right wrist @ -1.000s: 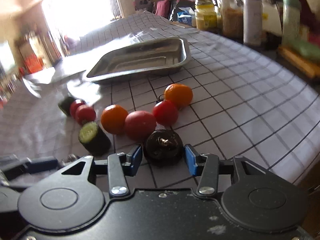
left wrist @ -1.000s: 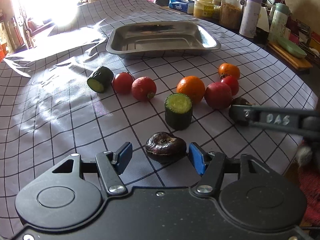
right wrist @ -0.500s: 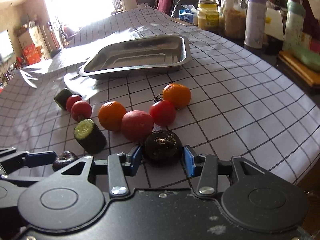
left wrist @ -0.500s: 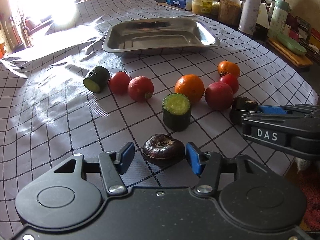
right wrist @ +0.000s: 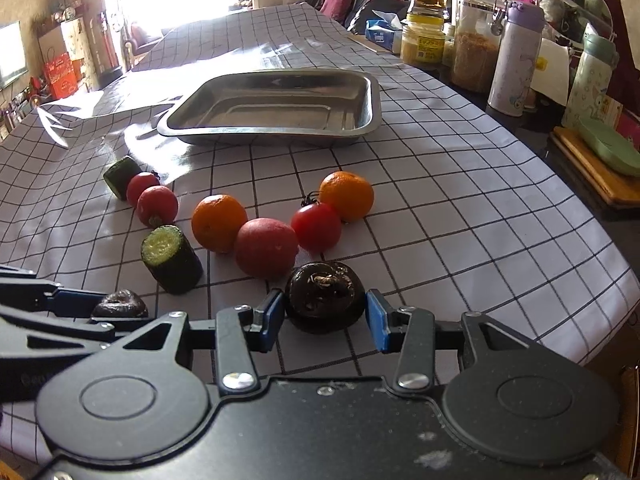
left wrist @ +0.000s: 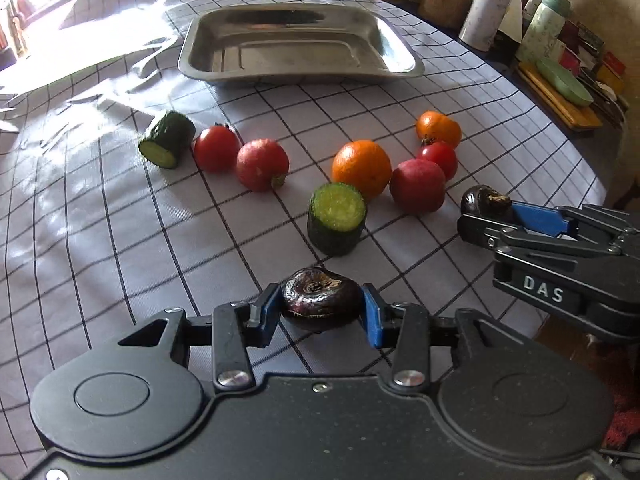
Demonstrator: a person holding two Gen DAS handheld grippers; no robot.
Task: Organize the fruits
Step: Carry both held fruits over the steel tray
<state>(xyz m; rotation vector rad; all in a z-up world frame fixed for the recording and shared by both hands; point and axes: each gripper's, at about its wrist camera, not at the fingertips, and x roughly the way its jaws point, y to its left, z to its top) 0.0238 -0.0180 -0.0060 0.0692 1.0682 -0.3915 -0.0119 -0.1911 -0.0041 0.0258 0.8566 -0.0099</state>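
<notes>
L gripper (left wrist: 321, 312) jaws closing onto dark wrinkled fruit (left wrist: 320, 296) on counter (left wrist: 120, 240), wider a sec ago; R gripper (right wrist: 325, 318) jaws narrow, touching dark round fruit (right wrist: 324, 296), unchanged; cucumber chunk (left wrist: 337, 218), orange (left wrist: 361, 168) crowding ahead; steel tray (left wrist: 300, 68) beyond

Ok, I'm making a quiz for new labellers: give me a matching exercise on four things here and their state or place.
1 metal tray
2 nearer cucumber piece
3 farther cucumber piece
4 purple flask

A lying on its side
B empty
C standing on a cut end
D among the jars beyond the cloth

Pairs: 1-B, 2-C, 3-A, 4-D
</notes>
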